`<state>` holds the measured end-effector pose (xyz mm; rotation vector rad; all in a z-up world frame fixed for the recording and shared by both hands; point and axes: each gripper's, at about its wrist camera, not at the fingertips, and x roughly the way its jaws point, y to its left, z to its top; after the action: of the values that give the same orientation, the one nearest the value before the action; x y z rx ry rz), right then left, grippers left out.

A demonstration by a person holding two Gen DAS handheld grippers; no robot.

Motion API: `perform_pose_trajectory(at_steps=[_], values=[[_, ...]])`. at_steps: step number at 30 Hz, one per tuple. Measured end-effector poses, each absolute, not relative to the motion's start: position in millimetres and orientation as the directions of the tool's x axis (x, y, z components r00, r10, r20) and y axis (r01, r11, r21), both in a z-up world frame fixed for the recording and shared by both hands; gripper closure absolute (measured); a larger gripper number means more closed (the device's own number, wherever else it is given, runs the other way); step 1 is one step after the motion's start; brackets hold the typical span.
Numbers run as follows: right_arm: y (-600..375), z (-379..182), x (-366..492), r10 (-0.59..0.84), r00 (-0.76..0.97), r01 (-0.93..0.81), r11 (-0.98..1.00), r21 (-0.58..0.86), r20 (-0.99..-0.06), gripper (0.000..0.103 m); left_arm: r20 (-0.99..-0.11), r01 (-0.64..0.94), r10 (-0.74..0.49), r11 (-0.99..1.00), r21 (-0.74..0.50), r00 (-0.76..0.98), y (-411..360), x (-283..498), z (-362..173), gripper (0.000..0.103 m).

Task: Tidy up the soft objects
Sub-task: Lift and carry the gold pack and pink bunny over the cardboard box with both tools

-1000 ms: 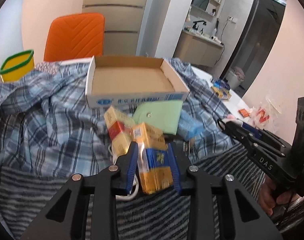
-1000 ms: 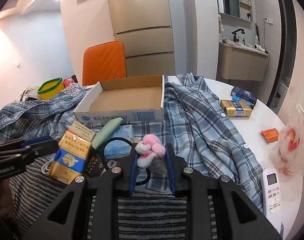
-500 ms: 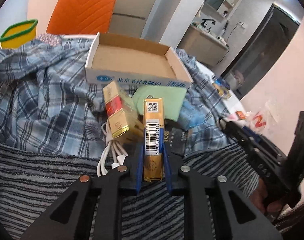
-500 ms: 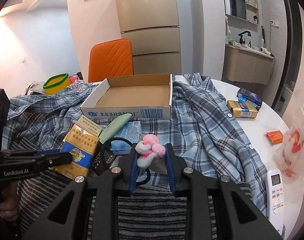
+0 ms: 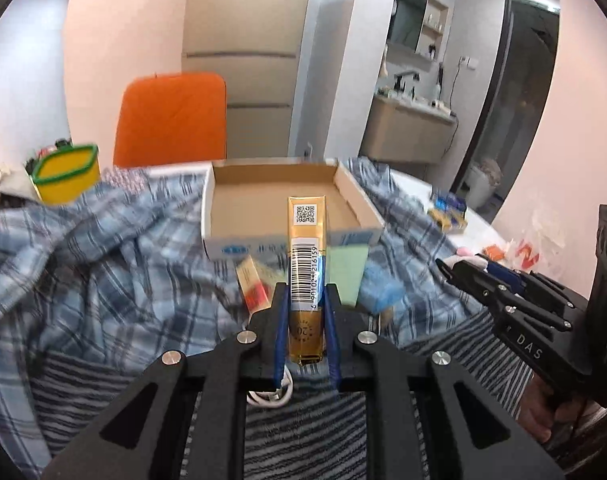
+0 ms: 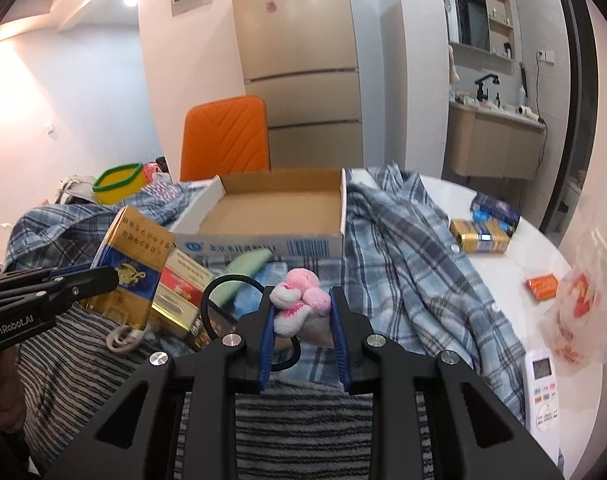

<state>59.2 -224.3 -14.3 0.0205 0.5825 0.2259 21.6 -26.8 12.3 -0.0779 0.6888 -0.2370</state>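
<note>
Left-wrist view: the left gripper (image 5: 306, 312) is clamped on the narrow sides of a gold pack (image 5: 306, 256), held up on end in front of the open box (image 5: 287, 236); it looks stiff, light and foil-slick, so a hold low on its flat sides suits it. Right-wrist view: the right gripper (image 6: 301, 320) is closed on a pink-and-white plush (image 6: 299, 300) above the striped cloth (image 6: 303, 420), just short of the box (image 6: 263, 246). The plush looks light and squashy and is best pinched across its middle.

Black fingers (image 5: 281, 332), blue pads (image 6: 266, 332), silver screws (image 5: 246, 336)
</note>
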Motion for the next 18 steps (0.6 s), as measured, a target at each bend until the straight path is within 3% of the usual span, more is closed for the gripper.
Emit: perform_pose_trajectory(at_steps=[18], values=[[-178.4,81.2,78.9,0.214,0.94,-0.239,0.969,-0.063,-0.267,0.076,-0.311,0.103,-0.106,0.994,-0.026,0.944,-15.4,60.5,77.7,0.088]])
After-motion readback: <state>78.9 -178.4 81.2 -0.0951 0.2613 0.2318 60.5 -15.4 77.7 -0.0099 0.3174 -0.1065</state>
